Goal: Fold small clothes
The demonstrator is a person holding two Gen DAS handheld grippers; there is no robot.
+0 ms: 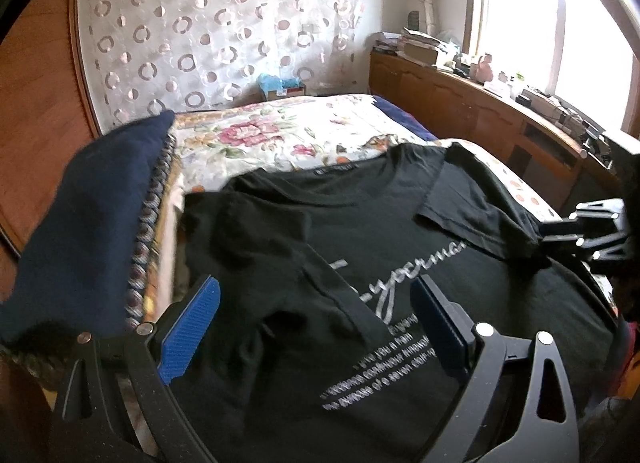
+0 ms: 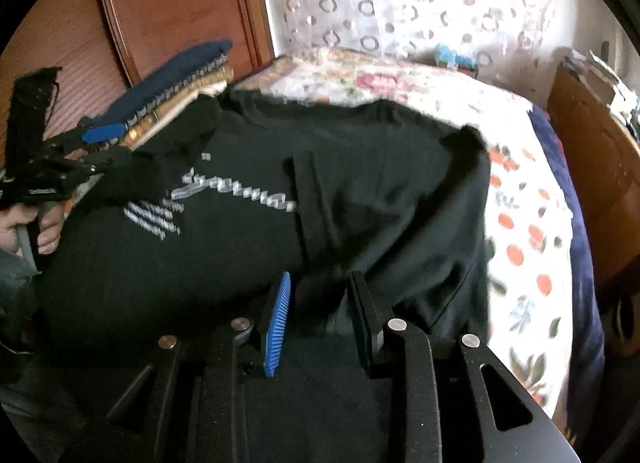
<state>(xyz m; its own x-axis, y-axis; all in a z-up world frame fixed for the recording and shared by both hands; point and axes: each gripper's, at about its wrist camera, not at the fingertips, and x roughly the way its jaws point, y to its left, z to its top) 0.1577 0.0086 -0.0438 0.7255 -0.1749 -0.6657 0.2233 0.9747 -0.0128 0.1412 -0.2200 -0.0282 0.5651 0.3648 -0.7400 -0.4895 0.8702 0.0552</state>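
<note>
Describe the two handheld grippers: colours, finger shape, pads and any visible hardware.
Both the left gripper and the right gripper are matte black with angular linkage arms, triangular cut-outs and round silver pivot pins. Each carries flat rectangular fingers faced with ribbed blue pads. A grey sleeve edge shows by the hand.

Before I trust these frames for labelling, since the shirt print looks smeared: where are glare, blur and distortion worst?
Left wrist view: the window is blown out, and the black T-shirt has readable print; edges bow from the fisheye. Right wrist view: the shirt's print is streaked by motion blur, and the floral bedspread is soft.
</note>
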